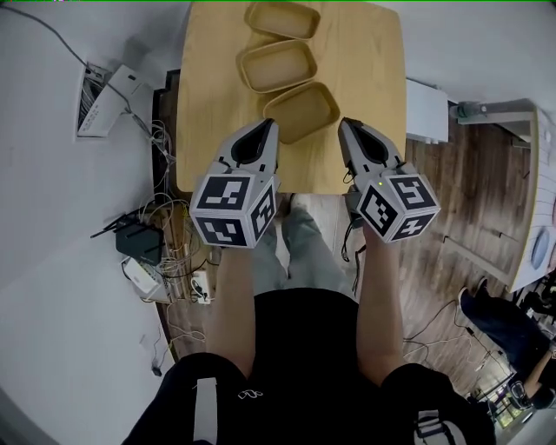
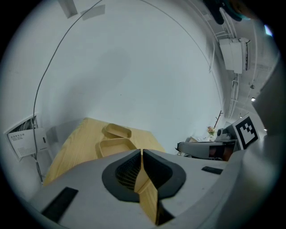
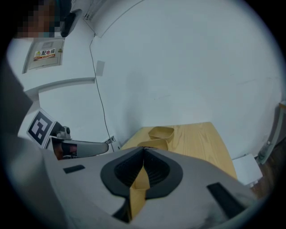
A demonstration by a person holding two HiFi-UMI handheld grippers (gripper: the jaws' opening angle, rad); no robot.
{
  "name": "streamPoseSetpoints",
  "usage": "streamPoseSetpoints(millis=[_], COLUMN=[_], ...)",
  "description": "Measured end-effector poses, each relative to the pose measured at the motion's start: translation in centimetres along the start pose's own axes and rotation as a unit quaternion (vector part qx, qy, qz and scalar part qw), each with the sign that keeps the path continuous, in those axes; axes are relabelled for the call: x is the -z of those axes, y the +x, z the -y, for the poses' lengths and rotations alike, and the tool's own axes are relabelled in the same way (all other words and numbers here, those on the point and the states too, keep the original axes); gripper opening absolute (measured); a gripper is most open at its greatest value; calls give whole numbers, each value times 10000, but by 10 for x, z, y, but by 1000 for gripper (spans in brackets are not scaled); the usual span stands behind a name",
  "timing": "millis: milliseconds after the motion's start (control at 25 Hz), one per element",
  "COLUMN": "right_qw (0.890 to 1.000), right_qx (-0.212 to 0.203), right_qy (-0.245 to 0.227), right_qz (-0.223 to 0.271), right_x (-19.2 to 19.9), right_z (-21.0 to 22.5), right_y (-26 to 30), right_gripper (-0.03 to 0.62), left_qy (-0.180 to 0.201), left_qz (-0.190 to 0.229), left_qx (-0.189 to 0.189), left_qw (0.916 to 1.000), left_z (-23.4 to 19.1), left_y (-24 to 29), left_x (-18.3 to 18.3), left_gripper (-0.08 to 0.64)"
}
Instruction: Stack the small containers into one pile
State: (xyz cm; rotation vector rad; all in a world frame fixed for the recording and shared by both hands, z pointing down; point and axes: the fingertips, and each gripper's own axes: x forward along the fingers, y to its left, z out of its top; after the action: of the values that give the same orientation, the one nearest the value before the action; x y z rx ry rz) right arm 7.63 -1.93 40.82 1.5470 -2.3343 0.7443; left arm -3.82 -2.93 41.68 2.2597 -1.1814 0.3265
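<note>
Three tan, shallow rectangular containers lie in a row on the wooden table (image 1: pixel 373 52): a far one (image 1: pixel 282 19), a middle one (image 1: pixel 278 65) and a near one (image 1: pixel 301 111), each standing alone. My left gripper (image 1: pixel 269 124) hovers just left of the near container with its jaws shut and empty. My right gripper (image 1: pixel 346 123) is just right of that container, also shut and empty. In the left gripper view two containers (image 2: pixel 117 131) (image 2: pixel 115 146) show beyond the shut tips (image 2: pixel 141 152). In the right gripper view the containers (image 3: pixel 161 132) lie ahead of the shut tips (image 3: pixel 143 149).
A white cabinet (image 1: pixel 427 110) stands by the table's right side. Cables, a black router (image 1: pixel 139 242) and a white wall box (image 1: pixel 100 100) lie to the left. The person's legs are under the table's near edge. A white wall rises behind the table.
</note>
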Motion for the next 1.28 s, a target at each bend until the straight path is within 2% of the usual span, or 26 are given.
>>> streamPoseSetpoints(millis=[80, 240, 480, 520, 600, 800, 960, 1280], right_qw=[9999, 9993, 9963, 9957, 9943, 9893, 9861, 9839], right_qx=[18, -47, -7, -3, -6, -27, -39, -141], right_qy=[-85, -111, -268, -292, -327, -437, -352, -261], right_qz=[-117, -362, -817, -881, -1015, -1388, -1621, -1764], right_x=[7, 20, 41, 44, 51, 67, 87, 104], right_z=[9, 28, 51, 53, 58, 78, 94, 102], right_y=[2, 10, 25, 29, 37, 57, 77, 93], right_gripper=[8, 82, 89, 103, 115, 120, 120, 117], left_qy=[-97, -275, -547, -583, -666, -899, -1125, -1380], left_qz=[-146, -342, -436, -487, -640, -806, -924, -1046], left_qx=[-88, -286, -676, -705, -757, -1067, -1215, -1333], left_qw=[9998, 9986, 9953, 9946, 9929, 9869, 9819, 9758], left_z=[-1, -5, -16, -18, -22, -32, -41, -47], left_y=[8, 25, 37, 40, 45, 56, 67, 80], left_x=[14, 36, 57, 61, 72, 93, 112, 136], left_gripper=[74, 77, 77, 92, 189, 192, 192, 190])
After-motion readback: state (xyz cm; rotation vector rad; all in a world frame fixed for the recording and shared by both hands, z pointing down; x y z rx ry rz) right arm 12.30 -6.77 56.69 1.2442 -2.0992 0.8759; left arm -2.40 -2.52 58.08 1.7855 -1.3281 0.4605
